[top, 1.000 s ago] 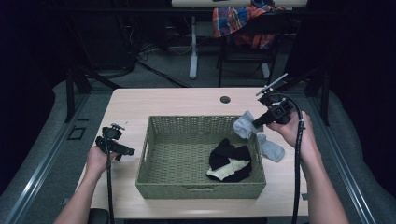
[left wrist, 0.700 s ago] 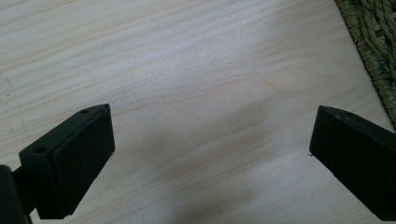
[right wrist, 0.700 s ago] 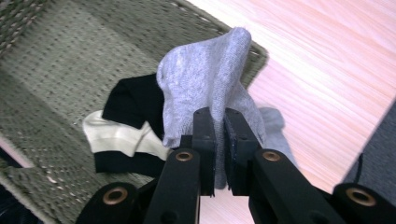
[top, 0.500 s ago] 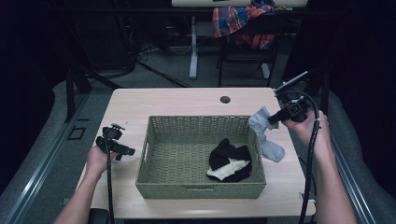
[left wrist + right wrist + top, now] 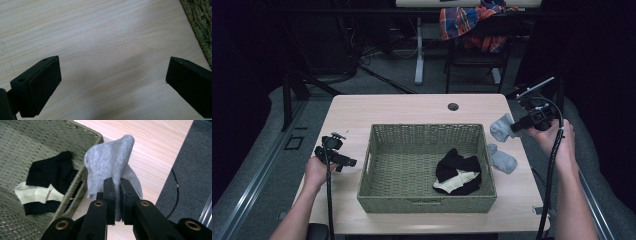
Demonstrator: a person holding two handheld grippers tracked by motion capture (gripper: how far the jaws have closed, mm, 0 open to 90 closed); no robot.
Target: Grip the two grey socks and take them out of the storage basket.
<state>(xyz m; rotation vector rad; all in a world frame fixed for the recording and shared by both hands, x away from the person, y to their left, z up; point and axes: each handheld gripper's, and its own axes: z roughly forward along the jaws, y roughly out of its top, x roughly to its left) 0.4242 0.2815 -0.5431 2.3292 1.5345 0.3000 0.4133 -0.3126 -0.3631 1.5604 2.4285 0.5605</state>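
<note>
At the right of the high view, the right tool (image 5: 517, 126) is pinching a grey sock (image 5: 502, 127) above the surface (image 5: 412, 107), beside the basket (image 5: 427, 131). A second grey sock (image 5: 502, 159) is lying beneath. At left, the left tool (image 5: 112, 82) is gaping wide, gripping nothing.

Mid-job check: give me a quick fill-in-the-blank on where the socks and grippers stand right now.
1. The right gripper has its jaws shut on a ____ sock.
2. The black and cream socks lie inside the woven ____.
3. The left gripper has its jaws ____ over bare table.
4. A second grey sock lies on the table, ____ the basket.

Missing words: grey; basket; open; outside
</note>
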